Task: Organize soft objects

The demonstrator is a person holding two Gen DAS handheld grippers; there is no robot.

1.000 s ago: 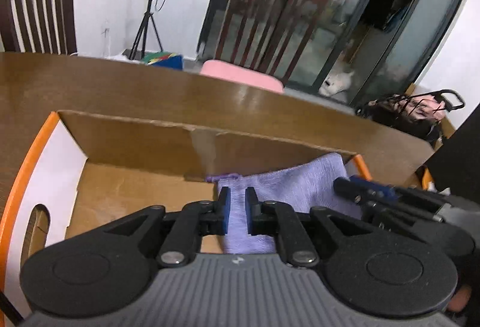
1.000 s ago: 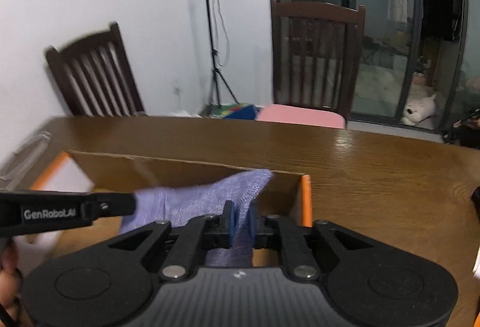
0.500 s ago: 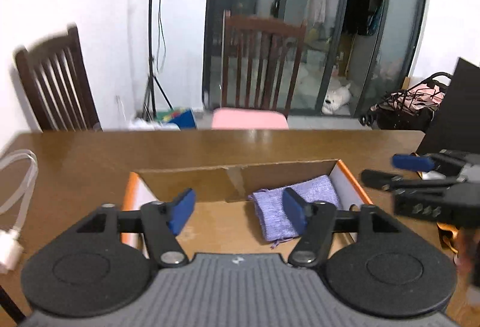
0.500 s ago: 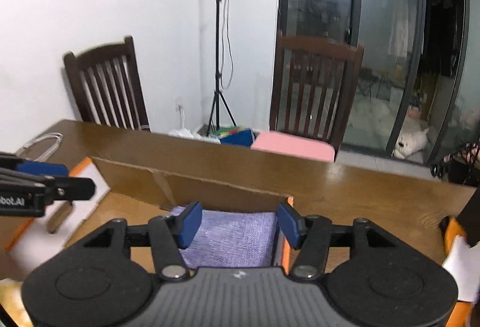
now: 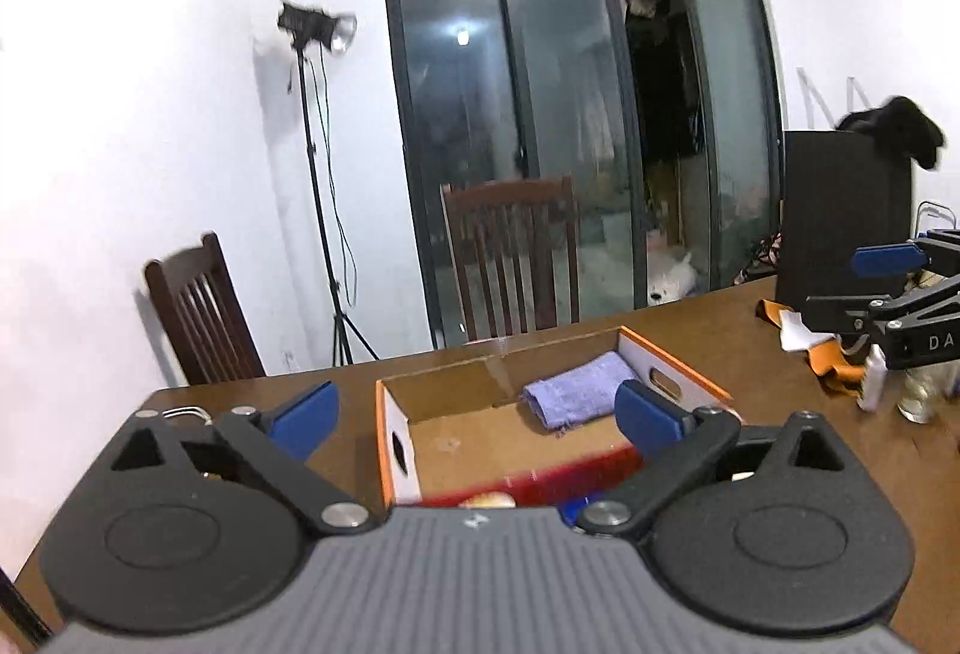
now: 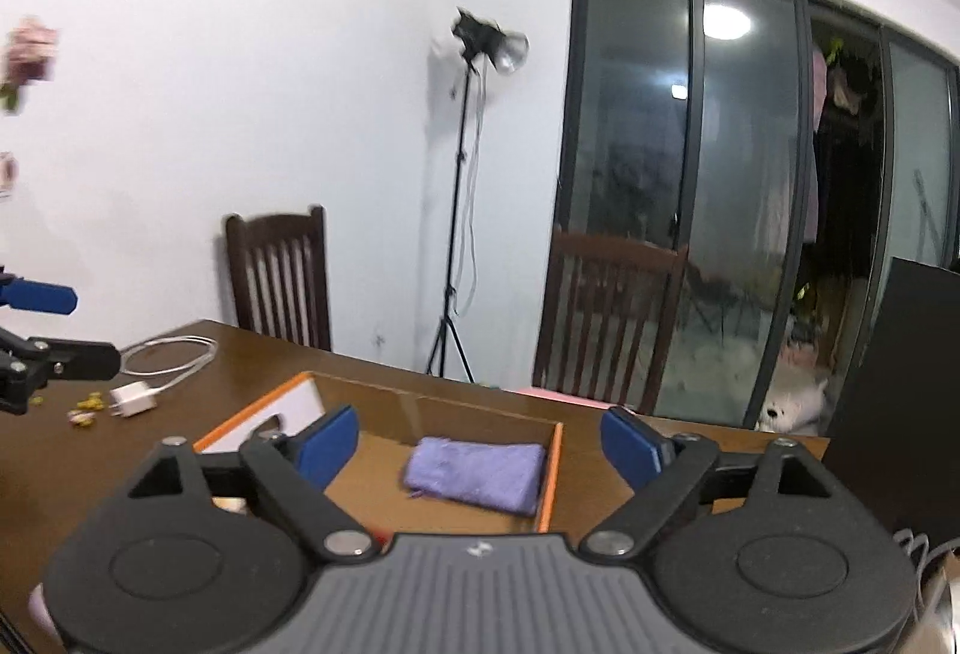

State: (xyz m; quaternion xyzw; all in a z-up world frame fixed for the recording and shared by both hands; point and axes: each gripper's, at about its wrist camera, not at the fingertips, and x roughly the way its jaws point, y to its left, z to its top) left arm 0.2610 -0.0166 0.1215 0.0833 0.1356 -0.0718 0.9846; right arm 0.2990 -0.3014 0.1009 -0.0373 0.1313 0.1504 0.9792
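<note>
now both grippers, left gripper point(image 5: 477, 417) and right gripper point(image 6: 480, 444), newly spread, off the purple cloth point(image 6: 474, 473).

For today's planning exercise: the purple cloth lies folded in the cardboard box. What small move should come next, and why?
Probably swing one hand-held gripper toward the next soft item. The purple cloth rests flat in the cardboard box, and both the left hand-held gripper and right hand-held gripper are open and empty.

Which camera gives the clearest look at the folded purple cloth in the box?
The right wrist view: the purple cloth lies whole and unblocked there. In the left wrist view the cloth is farther off, with its near corner behind a blue fingertip.
</note>
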